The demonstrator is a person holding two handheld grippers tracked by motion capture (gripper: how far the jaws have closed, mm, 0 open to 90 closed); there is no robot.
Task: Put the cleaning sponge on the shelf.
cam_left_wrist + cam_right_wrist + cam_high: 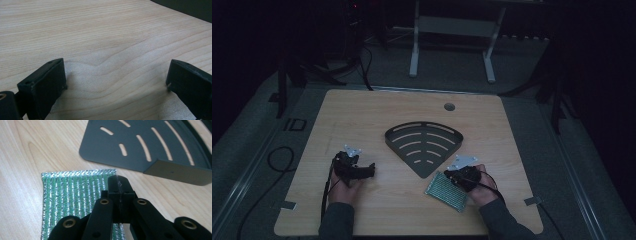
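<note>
A green, glittery woven pad (446,192) (70,192) lies flat on the wooden table near the front right. My right gripper (449,175) (118,183) is shut, jaws pressed together, with its tips over the pad's right edge near the far corner. I cannot tell whether any of the pad is pinched. A dark, fan-shaped slotted metal tray (407,137) (130,162) sits at the table's middle, just beyond the pad. My left gripper (371,170) (116,75) rests at the front left, open wide over bare wood with nothing between its jaws.
The light wooden table (377,115) has a round cable hole (449,106) near its far edge. Cables trail from both grippers off the front. A white desk frame (452,30) stands on the dark floor behind the table.
</note>
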